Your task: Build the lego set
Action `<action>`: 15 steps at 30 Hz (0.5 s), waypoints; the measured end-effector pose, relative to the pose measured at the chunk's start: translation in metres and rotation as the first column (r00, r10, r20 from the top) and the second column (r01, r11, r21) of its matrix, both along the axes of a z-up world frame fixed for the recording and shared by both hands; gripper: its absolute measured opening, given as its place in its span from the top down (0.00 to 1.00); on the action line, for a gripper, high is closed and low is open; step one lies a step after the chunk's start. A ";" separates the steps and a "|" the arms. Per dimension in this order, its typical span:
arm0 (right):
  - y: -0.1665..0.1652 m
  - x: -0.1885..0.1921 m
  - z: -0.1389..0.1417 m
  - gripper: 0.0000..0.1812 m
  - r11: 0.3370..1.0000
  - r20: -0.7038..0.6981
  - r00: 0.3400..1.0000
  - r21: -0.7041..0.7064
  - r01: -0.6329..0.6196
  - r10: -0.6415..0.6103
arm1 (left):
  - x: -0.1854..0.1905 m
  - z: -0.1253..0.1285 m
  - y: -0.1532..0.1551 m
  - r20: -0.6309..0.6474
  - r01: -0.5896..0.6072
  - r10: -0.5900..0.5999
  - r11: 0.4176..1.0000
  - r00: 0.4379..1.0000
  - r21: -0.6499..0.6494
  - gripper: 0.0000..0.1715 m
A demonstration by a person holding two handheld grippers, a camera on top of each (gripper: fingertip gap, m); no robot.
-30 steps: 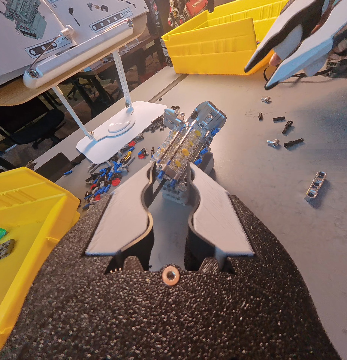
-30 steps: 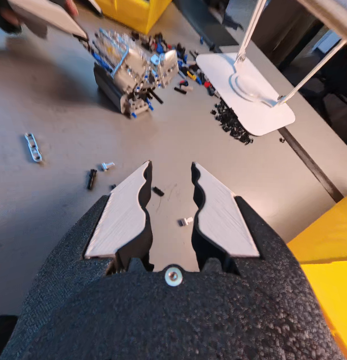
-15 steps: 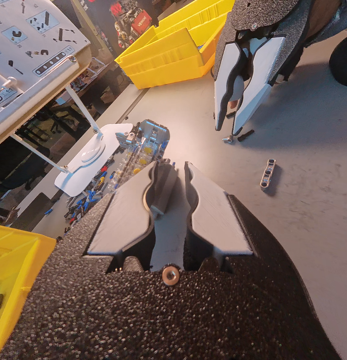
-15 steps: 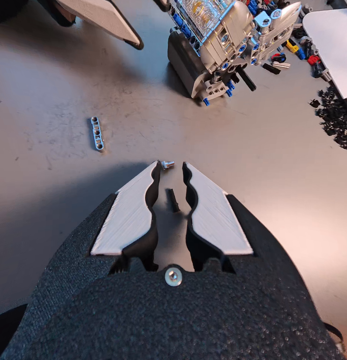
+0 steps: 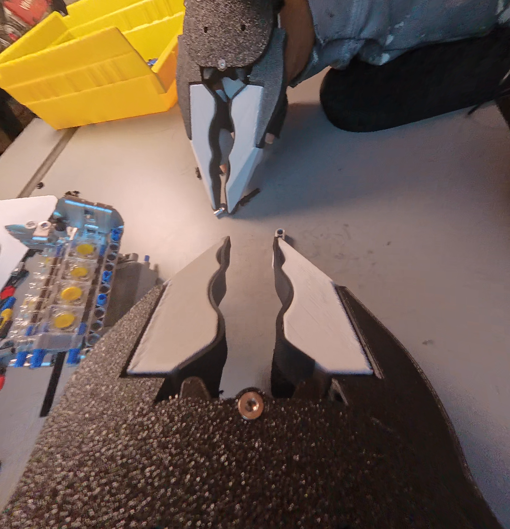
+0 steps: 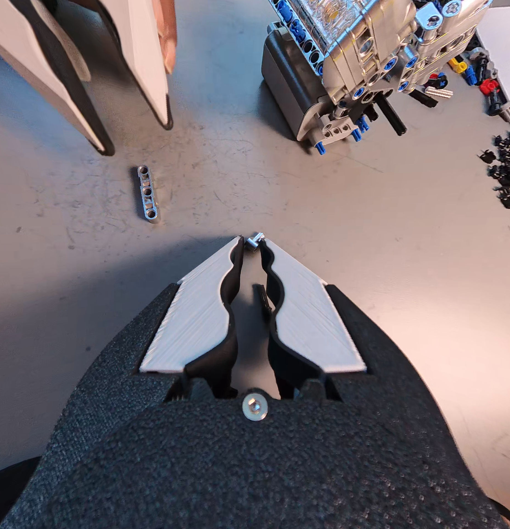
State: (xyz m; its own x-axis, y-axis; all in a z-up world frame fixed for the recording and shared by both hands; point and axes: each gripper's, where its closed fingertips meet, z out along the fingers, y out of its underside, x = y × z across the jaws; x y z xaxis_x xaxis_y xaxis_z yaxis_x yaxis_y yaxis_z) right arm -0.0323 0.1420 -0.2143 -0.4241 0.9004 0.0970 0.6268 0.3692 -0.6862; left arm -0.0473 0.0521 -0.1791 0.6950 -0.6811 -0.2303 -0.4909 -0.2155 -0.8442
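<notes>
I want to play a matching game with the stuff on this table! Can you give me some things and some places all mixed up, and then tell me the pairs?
Things:
1. small silver pin
2. flat silver beam
3. engine model
4. yellow bin

Places:
A. far table edge
B. at the right gripper tips
C. lying alone near the left gripper
D. beside loose coloured pieces

Pairs: 1-B, 2-C, 3-D, 4-A

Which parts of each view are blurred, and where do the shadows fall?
Left wrist view: brick engine model smeared at the left edge; right gripper sharp, shadow to its right. Right wrist view: mostly sharp; right gripper's shadow darkens the table on its left.
</notes>
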 end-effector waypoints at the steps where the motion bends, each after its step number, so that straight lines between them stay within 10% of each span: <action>1: 0.000 0.000 0.000 0.94 1.000 0.000 1.000 -0.002 0.000 0.000 | 0.003 -0.003 -0.003 0.003 0.014 -0.013 0.999 1.000 -0.031 0.83; 15: -0.002 -0.004 0.023 0.94 0.999 -0.114 0.993 -0.037 -0.002 -0.002 | -0.007 -0.036 -0.004 -0.128 -0.044 0.018 0.980 0.992 -0.195 0.97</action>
